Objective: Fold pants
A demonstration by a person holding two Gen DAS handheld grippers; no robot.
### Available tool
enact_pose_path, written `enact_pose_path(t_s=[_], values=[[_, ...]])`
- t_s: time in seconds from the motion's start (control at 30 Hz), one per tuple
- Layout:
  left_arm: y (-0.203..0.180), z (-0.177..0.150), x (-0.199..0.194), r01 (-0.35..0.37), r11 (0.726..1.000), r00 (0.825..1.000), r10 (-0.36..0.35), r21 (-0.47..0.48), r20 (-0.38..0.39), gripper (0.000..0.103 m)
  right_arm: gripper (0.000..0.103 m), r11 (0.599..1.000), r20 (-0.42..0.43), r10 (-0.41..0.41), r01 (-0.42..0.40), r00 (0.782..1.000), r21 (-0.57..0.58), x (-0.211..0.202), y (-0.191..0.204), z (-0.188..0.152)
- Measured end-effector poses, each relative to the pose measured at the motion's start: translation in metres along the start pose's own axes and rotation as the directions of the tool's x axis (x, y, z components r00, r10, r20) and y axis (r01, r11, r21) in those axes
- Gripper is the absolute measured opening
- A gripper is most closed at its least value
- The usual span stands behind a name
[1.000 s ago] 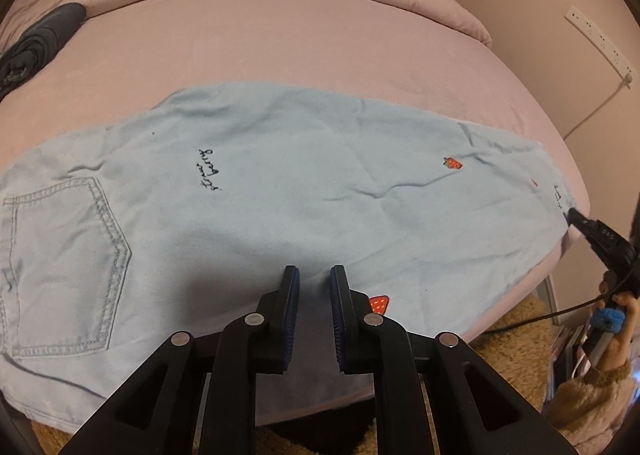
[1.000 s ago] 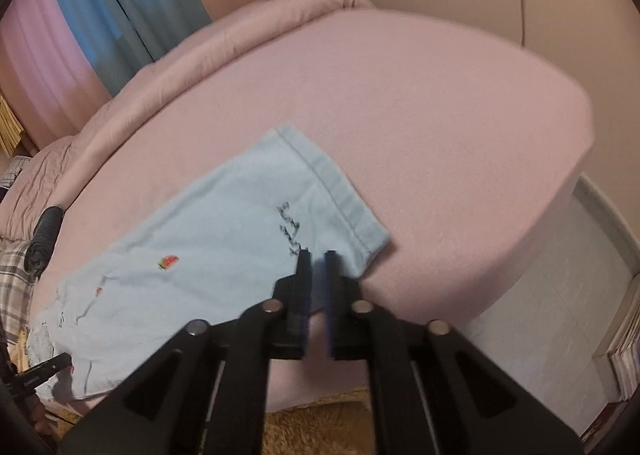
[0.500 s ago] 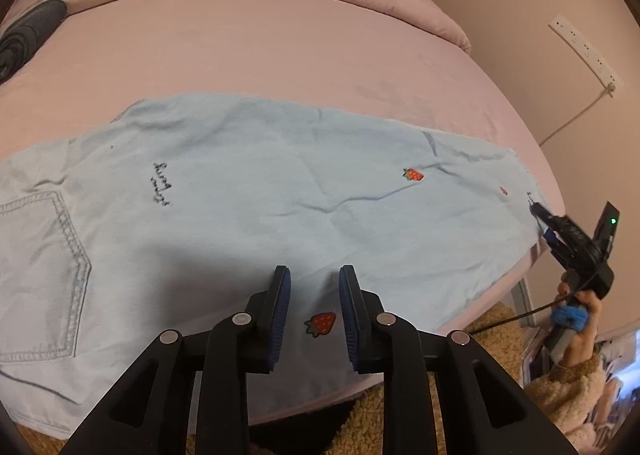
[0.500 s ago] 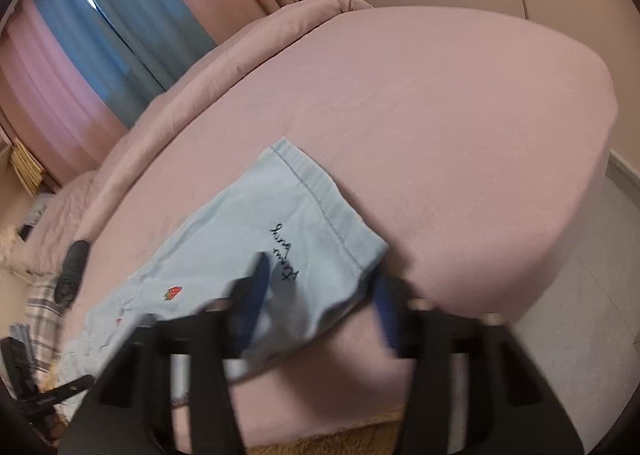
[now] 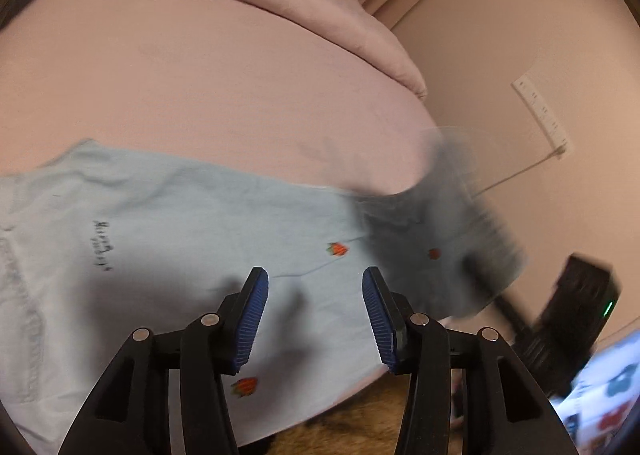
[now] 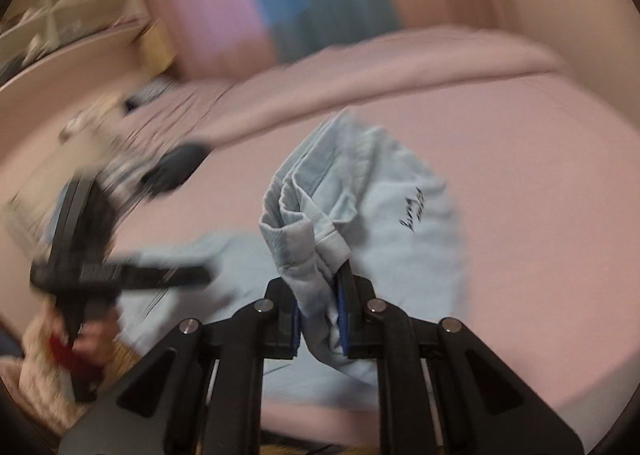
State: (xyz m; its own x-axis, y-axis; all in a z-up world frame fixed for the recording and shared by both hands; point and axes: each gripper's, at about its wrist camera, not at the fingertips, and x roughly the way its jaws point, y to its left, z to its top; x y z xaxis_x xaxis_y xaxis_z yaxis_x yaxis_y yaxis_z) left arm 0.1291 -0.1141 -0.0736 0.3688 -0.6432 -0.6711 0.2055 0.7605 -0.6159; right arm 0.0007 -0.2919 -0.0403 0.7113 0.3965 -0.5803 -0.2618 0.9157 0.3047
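on the pink bed [image 5: 208, 95], the light blue pants [image 5: 192, 239] are lying flat, and my right gripper [image 6: 322, 319] is closing on the bunched hem end [image 6: 308, 231], pinching it off the sheet. my left gripper [image 5: 315, 319] is spreading above the leg, nothing between its pads. i am judging it best to keep the hem level so both edges are meeting squarely at the waist.
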Motion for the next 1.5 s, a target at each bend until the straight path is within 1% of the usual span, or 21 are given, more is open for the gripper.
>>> enact_pose_path(t_s=[0.03,0.13,0.2,0.23,0.3,0.47,0.5,0.53,0.57,0.7,0.8,0.87,0.9,0.97,1.0,1.07,1.13,1.2,1.3,1.37,1.5], values=[[0.002,0.002,0.003,0.026,0.999,1.0,-0.026,-0.018,-0.004,0.048,0.015,1.0,-0.04,0.006,-0.007,0.999,-0.013,0.014,0.009,-0.008],[0.01,0.008,0.016,0.077,0.995,0.996,-0.08,-0.068,-0.03,0.048,0.015,1.0,-0.112,0.01,-0.012,0.994,-0.019,0.045,0.018,-0.026],[0.011,0.01,0.025,0.043,0.996,0.998,-0.046,-0.074,-0.046,0.048,0.015,0.999,-0.142,0.022,-0.026,0.99,-0.031,0.054,0.025,-0.036],[0.009,0.01,0.028,0.03,0.998,0.998,-0.033,-0.061,-0.045,0.048,0.015,0.998,-0.15,-0.001,-0.008,0.989,-0.061,0.057,0.031,-0.039],[0.004,0.013,0.034,0.035,0.998,0.998,-0.037,-0.046,-0.041,0.048,0.015,0.994,-0.149,-0.033,0.018,0.988,-0.104,0.059,0.038,-0.039],[-0.001,0.027,0.053,0.074,0.993,0.993,-0.081,-0.089,-0.081,0.047,0.015,0.993,-0.149,-0.011,-0.007,0.989,-0.12,0.05,0.048,-0.044],[-0.003,0.029,0.052,0.072,0.995,0.994,-0.077,-0.073,-0.078,0.039,0.015,0.989,-0.142,-0.026,0.006,0.989,-0.145,0.051,0.054,-0.044],[-0.004,0.031,0.048,0.03,0.999,0.997,-0.033,-0.04,-0.07,0.012,0.015,0.987,-0.138,-0.036,0.013,0.99,-0.162,0.049,0.058,-0.042],[-0.004,0.033,0.042,-0.012,1.0,0.999,0.012,-0.013,-0.053,0.005,0.015,0.984,-0.133,-0.031,0.008,0.991,-0.176,0.05,0.065,-0.041],[0.002,0.037,0.004,-0.069,0.997,0.997,0.068,0.029,0.028,0.005,0.015,0.983,-0.126,0.053,-0.074,0.991,-0.168,0.049,0.082,-0.036],[0.012,0.038,-0.012,-0.17,0.983,0.984,0.165,0.069,0.063,0.005,0.015,0.979,-0.131,0.066,-0.09,0.989,-0.184,0.064,0.101,-0.036],[0.023,0.039,-0.009,-0.226,0.971,0.974,0.223,0.072,0.048,0.005,0.017,0.981,-0.164,0.068,-0.096,0.984,-0.166,0.078,0.103,-0.041],[0.03,0.038,-0.004,-0.265,0.961,0.964,0.264,0.074,0.034,0.005,0.018,0.983,-0.183,0.053,-0.083,0.982,-0.161,0.086,0.104,-0.044],[0.041,0.037,0.006,-0.333,0.94,0.943,0.334,0.072,0.006,0.005,0.019,0.986,-0.23,-0.012,-0.026,0.973,-0.162,0.107,0.102,-0.054],[0.045,0.035,0.01,-0.362,0.93,0.932,0.363,0.066,-0.011,0.005,0.02,0.987,-0.235,-0.017,-0.021,0.972,-0.157,0.11,0.1,-0.057],[0.048,0.031,0.008,-0.352,0.935,0.936,0.352,0.045,-0.004,0.006,0.027,0.989,-0.228,0.016,-0.048,0.974,-0.138,0.107,0.097,-0.057],[0.047,0.028,0.001,-0.345,0.938,0.938,0.345,0.035,0.007,0.007,0.049,0.989,-0.255,0.047,-0.081,0.966,-0.126,0.102,0.097,-0.054],[0.041,0.025,-0.011,-0.354,0.934,0.935,0.353,0.038,0.03,0.007,0.061,0.991,-0.259,0.054,-0.084,0.964,-0.107,0.095,0.097,-0.05],[0.037,0.022,-0.03,-0.344,0.938,0.937,0.34,0.043,0.077,0.007,0.062,0.993,-0.262,0.038,-0.065,0.964,-0.095,0.084,0.096,-0.048],[0.031,0.021,-0.043,-0.314,0.949,0.946,0.309,0.038,0.097,0.007,0.062,0.994,-0.259,0.025,-0.051,0.966,-0.095,0.078,0.096,-0.047],[0.014,0.015,-0.051,-0.269,0.961,0.958,0.261,0.061,0.118,0.007,0.063,0.994,-0.237,-0.051,0.025,0.97,-0.108,0.067,0.088,-0.042]])
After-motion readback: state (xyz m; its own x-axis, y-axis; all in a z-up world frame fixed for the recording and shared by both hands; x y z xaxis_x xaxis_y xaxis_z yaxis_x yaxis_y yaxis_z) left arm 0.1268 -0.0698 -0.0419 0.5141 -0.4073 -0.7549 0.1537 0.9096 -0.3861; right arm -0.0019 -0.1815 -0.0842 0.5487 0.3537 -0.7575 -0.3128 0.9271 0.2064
